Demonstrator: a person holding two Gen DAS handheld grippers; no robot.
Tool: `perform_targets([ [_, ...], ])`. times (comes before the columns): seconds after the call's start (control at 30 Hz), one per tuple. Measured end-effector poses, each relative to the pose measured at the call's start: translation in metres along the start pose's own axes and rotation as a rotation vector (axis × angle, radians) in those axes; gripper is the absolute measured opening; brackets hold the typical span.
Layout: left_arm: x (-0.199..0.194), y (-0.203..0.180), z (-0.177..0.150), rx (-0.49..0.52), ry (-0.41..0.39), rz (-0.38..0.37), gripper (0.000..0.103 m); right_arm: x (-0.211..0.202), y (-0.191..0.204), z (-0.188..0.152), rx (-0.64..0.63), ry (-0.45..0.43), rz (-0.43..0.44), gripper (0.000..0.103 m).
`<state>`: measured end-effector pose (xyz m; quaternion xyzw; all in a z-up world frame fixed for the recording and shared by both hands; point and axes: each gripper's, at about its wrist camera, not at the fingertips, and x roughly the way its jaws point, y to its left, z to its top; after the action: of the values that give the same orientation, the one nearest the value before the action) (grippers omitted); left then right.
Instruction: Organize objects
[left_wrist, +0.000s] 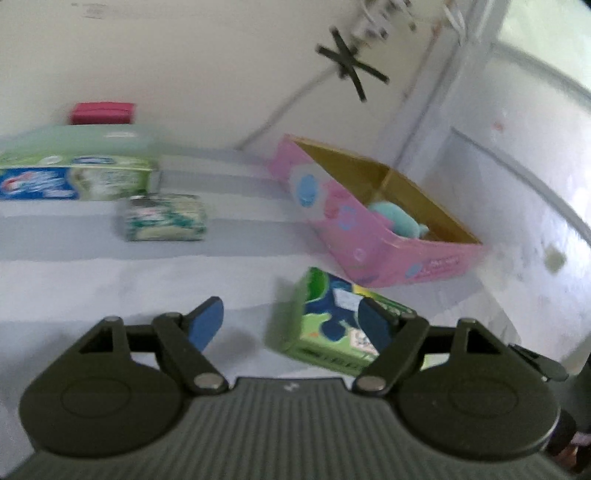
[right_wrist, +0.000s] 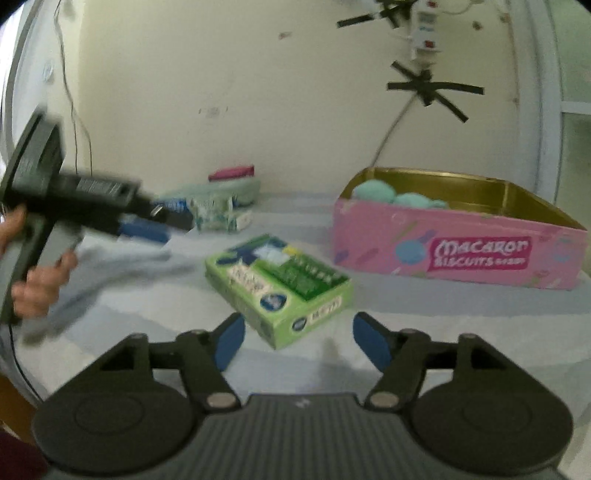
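A green carton (right_wrist: 280, 288) lies flat on the pale table, just ahead of my right gripper (right_wrist: 299, 338). Its blue pads stand apart with nothing between them. A pink macaron biscuit box (right_wrist: 458, 243) stands open at the right, with teal soft things (right_wrist: 373, 192) inside. My left gripper (left_wrist: 291, 323) is open and empty over the table. In its view the green carton (left_wrist: 332, 325) sits low on the right, partly behind the right finger, and the pink box (left_wrist: 369, 229) is beyond. In the right wrist view the left gripper (right_wrist: 147, 227) shows blurred at the left, held by a hand (right_wrist: 37, 284).
A small green patterned pack (left_wrist: 164, 218) and a large green and blue pack (left_wrist: 74, 177) lie at the back left, with a red case (left_wrist: 101, 112) by the wall. Cables and black tape run on the wall (right_wrist: 424, 86). The table edge drops away at the right (left_wrist: 498, 295).
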<state>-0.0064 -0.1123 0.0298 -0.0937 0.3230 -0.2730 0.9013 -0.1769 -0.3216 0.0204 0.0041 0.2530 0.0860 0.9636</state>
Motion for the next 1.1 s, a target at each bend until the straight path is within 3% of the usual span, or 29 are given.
perform_targets([
  [0.07,0.017,-0.006,0.003,0.008,0.042,0.016,0.089,0.010,0.002,0.000,-0.013,0.025,0.012,0.071],
  [0.2,0.045,-0.015,-0.002,0.034,0.141,0.009,0.086,0.044,0.007,0.005,-0.085,0.052,0.013,0.075],
  [0.23,0.046,-0.019,-0.005,0.063,0.129,0.013,0.082,0.050,0.008,0.005,-0.097,0.058,0.003,0.072],
  [0.27,0.046,-0.023,-0.007,0.091,0.129,-0.018,0.062,0.058,0.009,0.005,-0.103,0.065,0.008,0.066],
  [0.3,0.045,-0.024,-0.005,0.065,0.147,-0.051,0.061,0.063,0.010,0.005,-0.098,0.070,0.026,0.058],
  [0.33,0.041,-0.026,-0.003,0.038,0.151,-0.029,0.060,0.065,0.010,0.005,-0.080,0.060,0.033,0.051],
  [0.4,0.025,-0.037,0.004,0.052,0.102,-0.021,0.061,0.060,0.011,0.009,-0.094,0.015,-0.001,0.050],
  [0.5,0.004,-0.061,0.030,0.113,0.001,-0.038,0.064,0.032,0.008,0.022,-0.114,-0.128,0.004,0.049],
  [0.67,0.024,-0.106,0.080,0.216,-0.096,-0.081,0.065,0.015,-0.024,0.063,-0.088,-0.281,-0.085,0.050],
  [0.9,0.106,-0.143,0.103,0.254,-0.083,-0.062,0.068,0.051,-0.076,0.085,-0.032,-0.257,-0.242,0.053],
  [1.1,0.146,-0.150,0.107,0.255,-0.075,0.019,0.072,0.096,-0.109,0.085,0.005,-0.196,-0.288,0.053],
])
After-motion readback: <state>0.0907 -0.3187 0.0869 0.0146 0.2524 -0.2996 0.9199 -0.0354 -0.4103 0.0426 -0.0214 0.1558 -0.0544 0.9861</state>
